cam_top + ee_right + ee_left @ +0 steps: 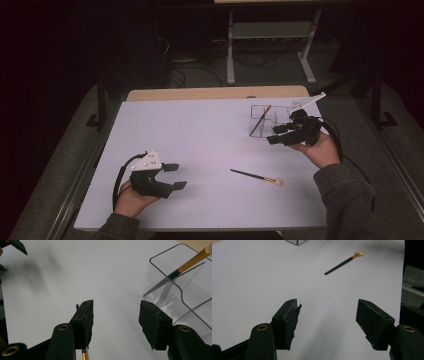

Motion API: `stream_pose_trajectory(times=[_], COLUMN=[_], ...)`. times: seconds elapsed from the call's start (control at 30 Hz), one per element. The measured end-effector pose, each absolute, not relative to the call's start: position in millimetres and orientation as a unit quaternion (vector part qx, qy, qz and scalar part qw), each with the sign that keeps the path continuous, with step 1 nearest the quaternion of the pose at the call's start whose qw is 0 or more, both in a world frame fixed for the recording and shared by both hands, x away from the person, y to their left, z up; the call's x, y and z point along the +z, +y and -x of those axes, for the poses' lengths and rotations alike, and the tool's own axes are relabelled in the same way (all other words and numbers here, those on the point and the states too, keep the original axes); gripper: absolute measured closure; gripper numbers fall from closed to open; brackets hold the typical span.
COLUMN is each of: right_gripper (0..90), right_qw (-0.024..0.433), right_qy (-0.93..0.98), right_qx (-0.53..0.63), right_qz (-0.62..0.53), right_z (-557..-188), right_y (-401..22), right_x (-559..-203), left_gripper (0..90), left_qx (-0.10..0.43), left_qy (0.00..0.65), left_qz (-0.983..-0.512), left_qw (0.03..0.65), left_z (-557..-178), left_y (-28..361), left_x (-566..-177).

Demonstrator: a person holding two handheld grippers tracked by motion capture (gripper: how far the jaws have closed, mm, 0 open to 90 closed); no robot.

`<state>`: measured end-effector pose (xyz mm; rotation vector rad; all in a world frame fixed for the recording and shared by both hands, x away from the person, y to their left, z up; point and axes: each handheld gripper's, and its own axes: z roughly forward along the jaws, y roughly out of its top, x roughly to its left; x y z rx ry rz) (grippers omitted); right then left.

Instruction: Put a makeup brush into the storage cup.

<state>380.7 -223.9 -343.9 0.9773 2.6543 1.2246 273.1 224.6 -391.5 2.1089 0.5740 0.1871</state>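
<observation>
My left gripper (175,176) rests low at the near left of the white table (200,130), jaws spread with nothing between them. Right of it a dark-handled brush (256,176) lies flat on the table, its pale head toward the right. Farther right, my right gripper (278,134) hovers just beside the clear organizer (263,120), jaws apart and empty. A second brush (261,120) leans inside that organizer's left compartment.

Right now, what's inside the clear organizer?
One brush leans in a compartment of the clear organizer, handle end up, its tip at the bottom. The right tongs cover part of the other compartments.
</observation>
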Motion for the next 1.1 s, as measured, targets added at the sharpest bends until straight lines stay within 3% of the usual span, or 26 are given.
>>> stream_pose_trajectory(times=[1.1], right_gripper=[44.8], right_qw=[0.016], right_qy=[0.881], right_qx=[0.373], right_qz=[-0.289], right_z=[-352.8], right_y=[-212.9], right_x=[-366.5], left_gripper=[32.8], left_qx=[0.082], left_qy=[0.242], left_qz=[-0.854], left_qw=[0.453], left_z=[-270.1], left_y=[230.0], left_x=[-389.9])
